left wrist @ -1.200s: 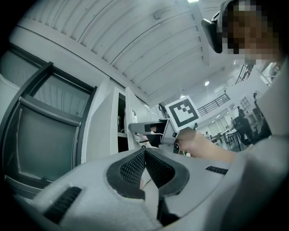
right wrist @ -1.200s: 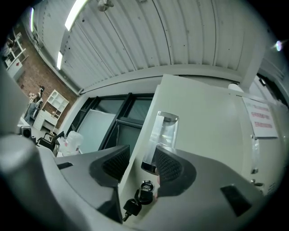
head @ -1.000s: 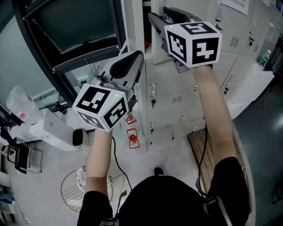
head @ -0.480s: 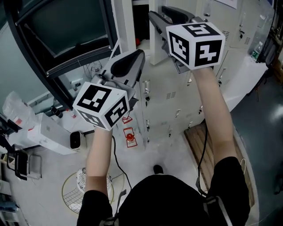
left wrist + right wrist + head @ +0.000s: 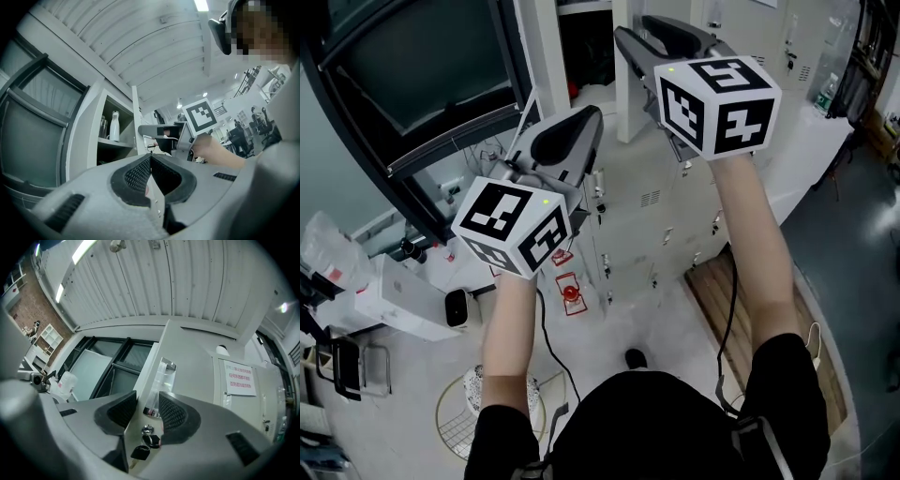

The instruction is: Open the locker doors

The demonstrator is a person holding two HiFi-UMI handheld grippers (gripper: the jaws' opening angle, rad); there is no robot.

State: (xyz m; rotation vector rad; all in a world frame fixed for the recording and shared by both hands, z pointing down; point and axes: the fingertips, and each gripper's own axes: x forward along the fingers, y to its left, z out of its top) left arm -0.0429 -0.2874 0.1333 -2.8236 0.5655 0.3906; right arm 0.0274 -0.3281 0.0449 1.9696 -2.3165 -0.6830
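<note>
Jaws just narrowed, the right gripper (image 5: 147,404) clamps the free edge of one open locker door (image 5: 197,362), two black keys (image 5: 151,440) hanging at its lock. The left gripper (image 5: 150,159), closed on nothing, hangs in open air to the left.

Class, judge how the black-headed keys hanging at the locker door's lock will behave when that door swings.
The keys dangle loosely below the lock, so they will probably swing and knock against the locker door. They look small and light, so they likely add no noticeable drag.
</note>
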